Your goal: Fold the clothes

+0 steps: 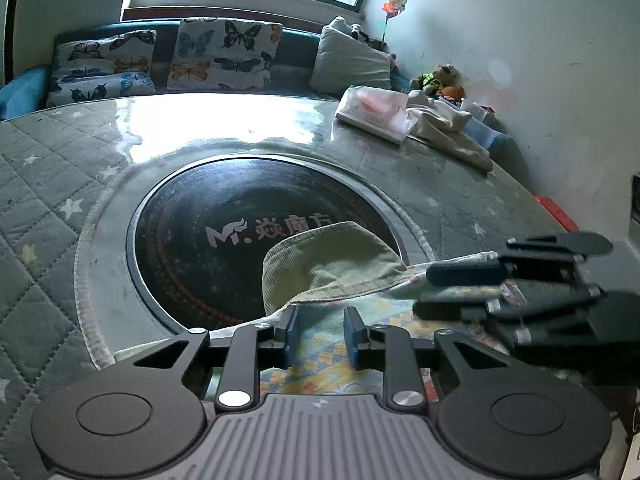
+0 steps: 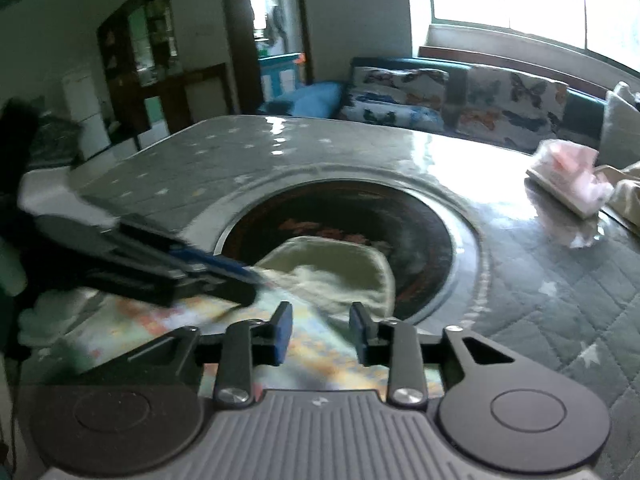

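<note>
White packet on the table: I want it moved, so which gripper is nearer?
Right. The white packet lies ahead-right of the right gripper; the left gripper is on that gripper's far side.

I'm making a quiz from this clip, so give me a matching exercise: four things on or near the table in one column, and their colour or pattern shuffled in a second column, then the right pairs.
Things:
1. folded garment flap
2. round inset plate in the table
3. sofa cushions
4. gripper finger pads

Colour or pattern:
A. butterfly print
B. blue
C. olive green
D. black with pale lettering

Pairs: 1-C, 2-D, 3-A, 4-B
</note>
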The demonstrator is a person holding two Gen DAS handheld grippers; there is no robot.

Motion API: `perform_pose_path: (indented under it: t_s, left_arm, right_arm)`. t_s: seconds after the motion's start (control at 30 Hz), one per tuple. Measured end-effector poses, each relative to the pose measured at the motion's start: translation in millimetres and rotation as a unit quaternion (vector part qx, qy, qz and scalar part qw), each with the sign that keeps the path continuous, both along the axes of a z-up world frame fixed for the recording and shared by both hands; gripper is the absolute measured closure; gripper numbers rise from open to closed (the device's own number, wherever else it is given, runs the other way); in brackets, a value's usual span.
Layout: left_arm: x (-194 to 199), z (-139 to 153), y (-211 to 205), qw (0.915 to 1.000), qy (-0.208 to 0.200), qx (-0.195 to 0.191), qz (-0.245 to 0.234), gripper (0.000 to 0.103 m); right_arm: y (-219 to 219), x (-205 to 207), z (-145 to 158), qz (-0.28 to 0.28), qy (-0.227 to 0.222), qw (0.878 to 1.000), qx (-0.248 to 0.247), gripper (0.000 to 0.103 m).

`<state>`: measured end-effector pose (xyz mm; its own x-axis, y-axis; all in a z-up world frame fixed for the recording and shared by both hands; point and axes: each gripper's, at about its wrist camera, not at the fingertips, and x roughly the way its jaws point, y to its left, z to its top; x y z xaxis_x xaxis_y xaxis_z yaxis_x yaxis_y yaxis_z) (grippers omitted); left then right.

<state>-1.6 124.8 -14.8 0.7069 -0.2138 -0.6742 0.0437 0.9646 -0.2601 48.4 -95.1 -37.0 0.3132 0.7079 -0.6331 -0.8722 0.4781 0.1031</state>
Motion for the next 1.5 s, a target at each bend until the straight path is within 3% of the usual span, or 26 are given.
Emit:
perform_pose_path:
  t_s: [0.2,0.6,0.97,1.23,1.5]
  left_arm:
    - [-0.5,-1.1,-1.5,1.0000,0.004,0.004,0.003,0.077]
    - [-0.2,-3.2,-1.6,1.0000,0.006,0.002,0.006,0.077]
    - [-1.2,-3.9,0.1,0.9999,0.006,-0.005,0.011,0.077]
    - [-9.4,5.7,-7.2,0.9999,-0.007,0.003,0.014,0.076]
    - [-57.2,27.2,-33.3,0.9984,-0.045,-0.008,-0.035,0.076]
  right_arm:
    - [9.5,-16.5,-12.8,0.012,-0.016,1.000,-0.013,0.070]
    - [-10.3,-69.7,-9.4,0.065,-0.046,0.996,-0.026,0.068]
    - [-44.4,-104.2,-4.9,0.075,-0.033,0.996,-0.019,0.069]
    - [-54.0,-101.0,1.7,0.035,-0.029,0.999,0.001,0.069]
    - [-72.0,-89.6,-0.7,-0.006,-0.013,1.000,0.009,0.069]
